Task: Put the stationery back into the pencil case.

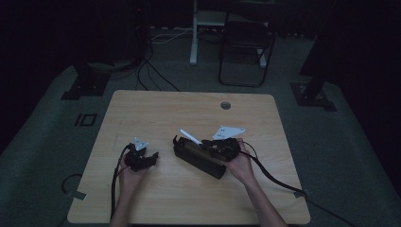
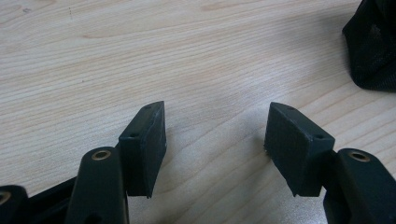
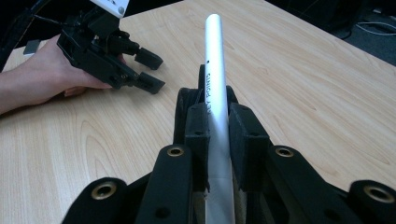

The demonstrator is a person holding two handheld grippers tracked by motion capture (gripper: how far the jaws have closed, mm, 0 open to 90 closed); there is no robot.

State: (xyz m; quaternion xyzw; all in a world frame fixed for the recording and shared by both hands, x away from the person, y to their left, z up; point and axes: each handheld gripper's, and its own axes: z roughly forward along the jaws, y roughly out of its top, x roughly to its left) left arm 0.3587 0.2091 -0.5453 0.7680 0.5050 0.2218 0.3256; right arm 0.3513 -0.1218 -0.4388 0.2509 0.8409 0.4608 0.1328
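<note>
The white pen (image 3: 217,84) is clamped between the pads of the right gripper (image 3: 218,135), its pale barrel running up from between the two black jaws and pointing out over the wooden table (image 3: 303,84); some dark print runs along the barrel, too small to read in full. In the high view the pen (image 1: 190,137) slants up and to the left from the right gripper (image 1: 208,143), its free end above the near end of a long black pouch (image 1: 198,160) that lies on the table (image 1: 189,109) just under that hand. Whether the pen's tip touches the pouch or hangs clear of it cannot be told. The pouch looks open at the end nearest the pen, though the light is too dim to be sure. The left gripper (image 1: 152,156) rests on the table to the left, apart from the pouch, its jaws spread with nothing between them; its own view shows bare wood between the pads (image 2: 144,140) and a corner of the black pouch (image 2: 371,46) at the upper right. As a judgement, the pen has been picked up and the grip looks firm, so the grasp is done; what remains is either bringing it into the pouch or carrying it away, and the idle left gripper could steady the pouch for that.
</note>
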